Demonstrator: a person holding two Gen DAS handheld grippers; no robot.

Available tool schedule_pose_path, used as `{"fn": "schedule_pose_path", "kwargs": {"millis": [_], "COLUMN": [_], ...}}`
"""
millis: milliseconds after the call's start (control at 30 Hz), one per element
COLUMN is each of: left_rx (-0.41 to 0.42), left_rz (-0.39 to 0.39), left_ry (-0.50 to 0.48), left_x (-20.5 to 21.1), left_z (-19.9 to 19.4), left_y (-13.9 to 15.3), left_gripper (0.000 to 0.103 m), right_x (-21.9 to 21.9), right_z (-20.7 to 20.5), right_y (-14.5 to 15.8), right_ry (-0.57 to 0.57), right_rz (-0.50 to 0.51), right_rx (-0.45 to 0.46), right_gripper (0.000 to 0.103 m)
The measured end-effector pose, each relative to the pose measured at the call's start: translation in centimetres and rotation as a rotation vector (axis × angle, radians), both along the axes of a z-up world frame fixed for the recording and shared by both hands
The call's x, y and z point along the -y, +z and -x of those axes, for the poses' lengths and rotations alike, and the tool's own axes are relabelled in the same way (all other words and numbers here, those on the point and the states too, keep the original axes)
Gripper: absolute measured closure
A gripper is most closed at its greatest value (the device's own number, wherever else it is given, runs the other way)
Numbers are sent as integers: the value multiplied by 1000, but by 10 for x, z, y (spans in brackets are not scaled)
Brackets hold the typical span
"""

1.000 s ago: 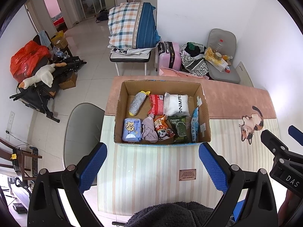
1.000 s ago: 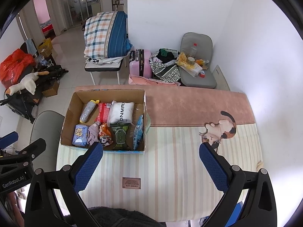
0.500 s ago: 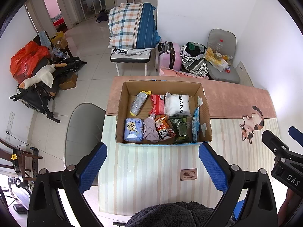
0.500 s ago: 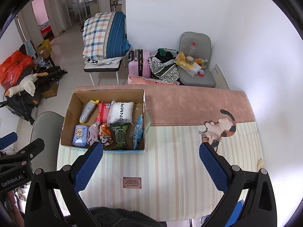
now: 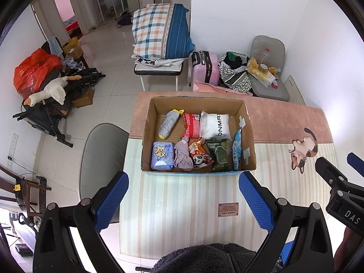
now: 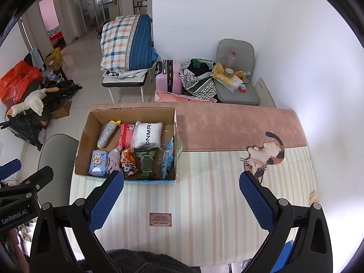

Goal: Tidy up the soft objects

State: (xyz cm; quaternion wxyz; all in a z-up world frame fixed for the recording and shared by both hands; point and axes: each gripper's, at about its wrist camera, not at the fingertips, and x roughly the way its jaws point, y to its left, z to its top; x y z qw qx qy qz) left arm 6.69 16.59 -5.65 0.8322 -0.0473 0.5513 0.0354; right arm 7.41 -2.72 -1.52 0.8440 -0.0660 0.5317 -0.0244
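An open cardboard box [image 5: 249, 136] [image 6: 84, 136] stands on the table's striped mat and holds several soft packs: a white pouch [image 5: 215, 125] [image 6: 149, 134], a red pack [image 5: 191, 125], a silver roll [image 5: 168, 124], a blue tissue pack [image 5: 162, 155] [image 6: 98, 162], a mauve cloth [image 5: 183, 157], a panda snack bag [image 5: 200, 157], a green pack [image 5: 218, 154] [image 6: 146, 162] and a blue sachet [image 5: 237, 149]. My left gripper [image 5: 183, 196] hovers open just in front of the box, holding nothing. My right gripper [image 6: 182, 195] is open over the mat, right of the box.
The mat [image 6: 204, 204] carries a cat picture [image 6: 265, 157] and a small brown label [image 6: 160, 219]. A grey chair [image 5: 100, 157] stands left of the table. Beyond are a pillow-laden bench [image 5: 159, 36], a pink suitcase [image 5: 206, 68], and clutter on the floor. Dark fleece [image 5: 209, 259] lies at the near edge.
Both views have shifted slightly, the box sitting a touch further right in each. Both grippers stay open and empty; nothing in the box has moved.
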Motion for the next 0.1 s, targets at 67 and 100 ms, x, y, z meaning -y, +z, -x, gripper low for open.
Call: {"fn": "schedule_pose_path", "kwargs": {"millis": [67,100], "left_rx": [2,3], "left_rz": [-2,-1], "left_ry": [-1,-1], "left_x": [-2,-2], "left_z": [0,0], "left_y": [0,1], "left_gripper": [4,4], "right_x": [1,0], "right_z": [-1,0], "right_y": [1,0], "right_ry": [2,2], "right_rz": [-1,1], "right_rx": [0,2], "right_gripper": [0,0]}}
